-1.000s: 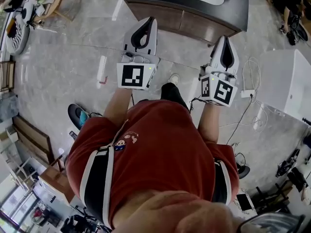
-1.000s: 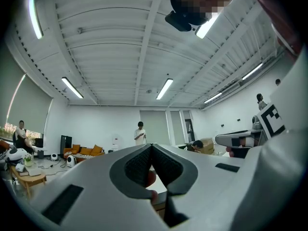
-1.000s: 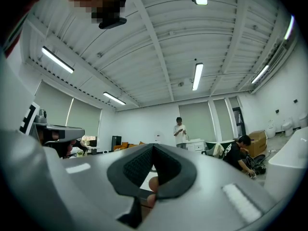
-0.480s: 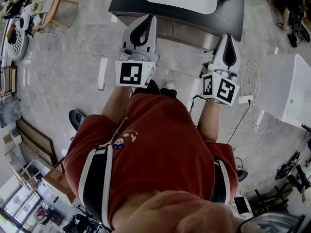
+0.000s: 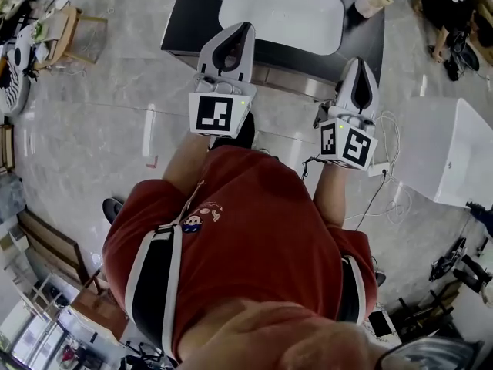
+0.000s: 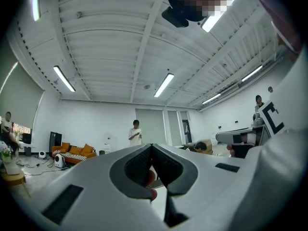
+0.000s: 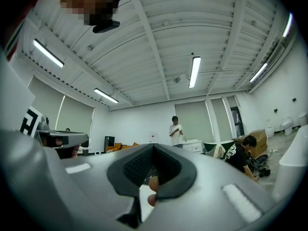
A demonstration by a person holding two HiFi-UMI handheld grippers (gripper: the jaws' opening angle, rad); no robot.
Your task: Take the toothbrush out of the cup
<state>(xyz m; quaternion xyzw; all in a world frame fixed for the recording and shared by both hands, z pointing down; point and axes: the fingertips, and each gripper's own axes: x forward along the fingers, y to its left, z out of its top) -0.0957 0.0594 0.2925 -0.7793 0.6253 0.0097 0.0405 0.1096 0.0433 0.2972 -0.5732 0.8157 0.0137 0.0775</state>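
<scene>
counter (image 5: 192,14) cut off above; left gripper (image 5: 245,29), right gripper (image 5: 362,62) closed

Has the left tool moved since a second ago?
Yes. The left tool has advanced toward the dark counter; its tip now overlaps the counter's top near the white basin.

Basin (image 5: 281,12) in the counter (image 5: 185,23) ahead, possibly a cup (image 5: 370,5) on its far right corner.
</scene>
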